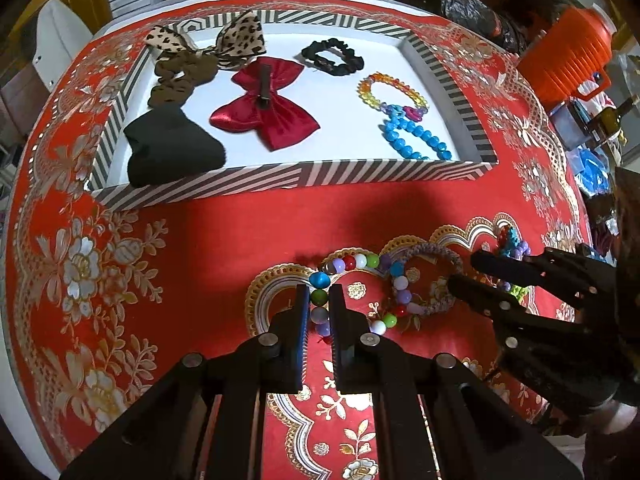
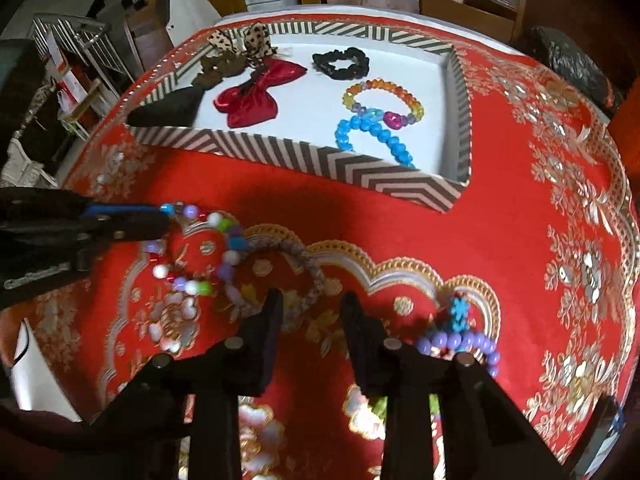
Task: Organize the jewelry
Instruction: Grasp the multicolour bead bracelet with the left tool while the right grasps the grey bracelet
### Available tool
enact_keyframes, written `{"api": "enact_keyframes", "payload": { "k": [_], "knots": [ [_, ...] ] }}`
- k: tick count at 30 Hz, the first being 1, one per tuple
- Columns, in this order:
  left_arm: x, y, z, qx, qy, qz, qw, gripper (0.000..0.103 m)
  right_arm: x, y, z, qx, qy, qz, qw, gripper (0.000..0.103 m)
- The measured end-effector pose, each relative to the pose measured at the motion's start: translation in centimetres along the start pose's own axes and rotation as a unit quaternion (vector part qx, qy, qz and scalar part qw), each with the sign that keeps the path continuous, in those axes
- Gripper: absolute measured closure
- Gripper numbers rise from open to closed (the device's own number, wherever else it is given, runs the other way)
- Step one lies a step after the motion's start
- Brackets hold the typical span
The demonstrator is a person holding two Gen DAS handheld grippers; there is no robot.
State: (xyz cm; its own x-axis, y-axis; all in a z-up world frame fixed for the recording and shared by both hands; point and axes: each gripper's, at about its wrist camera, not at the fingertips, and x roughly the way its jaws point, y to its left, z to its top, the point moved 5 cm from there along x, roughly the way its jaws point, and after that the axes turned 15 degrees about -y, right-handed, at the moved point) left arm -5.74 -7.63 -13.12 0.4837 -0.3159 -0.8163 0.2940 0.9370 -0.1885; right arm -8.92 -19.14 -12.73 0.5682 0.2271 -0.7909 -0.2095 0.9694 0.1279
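A multicolour bead bracelet [image 1: 362, 264] lies on the red tablecloth. My left gripper [image 1: 319, 300] is shut on its left side; it shows at the left of the right wrist view [image 2: 166, 216]. A grey braided bracelet [image 1: 436, 276] overlaps it on the right and also shows in the right wrist view [image 2: 308, 268]. A purple bead bracelet with a teal charm [image 2: 460, 336] lies beside my right gripper [image 2: 310, 304], which is open and empty above the cloth. In the left wrist view the right gripper [image 1: 466, 270] sits at the right.
A striped tray [image 1: 280, 178] at the back holds a red bow [image 1: 266, 106], black scrunchie [image 1: 332, 56], rainbow bracelet [image 1: 390, 90], blue bracelet [image 1: 416, 136], leopard bow and dark cloth items. An orange container [image 1: 568, 56] stands at far right.
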Motion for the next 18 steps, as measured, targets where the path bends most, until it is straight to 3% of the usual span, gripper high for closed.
{"api": "enact_keyframes", "payload": {
  "k": [4,6,8,18],
  "knots": [
    [-0.1,0.1,0.0,-0.001,-0.002,0.002,1.0000,0.103,0.9,0.1,0.3,0.001,0.000,0.000,1.000,0.073],
    [-0.2,0.0,0.1,-0.001,-0.003,0.003,1.0000,0.103,1.2,0.3,0.3,-0.015,-0.005,-0.017,1.000,0.088],
    [-0.3,0.0,0.2,0.000,-0.004,0.003,1.0000,0.103,1.3,0.4,0.3,-0.029,-0.003,-0.025,0.999,0.093],
    [-2.5,-0.9,1.5,0.021,-0.028,0.002,0.9994,0.103,-3.4,0.0,2.5,-0.020,-0.055,-0.021,0.998,0.094]
  ]
}}
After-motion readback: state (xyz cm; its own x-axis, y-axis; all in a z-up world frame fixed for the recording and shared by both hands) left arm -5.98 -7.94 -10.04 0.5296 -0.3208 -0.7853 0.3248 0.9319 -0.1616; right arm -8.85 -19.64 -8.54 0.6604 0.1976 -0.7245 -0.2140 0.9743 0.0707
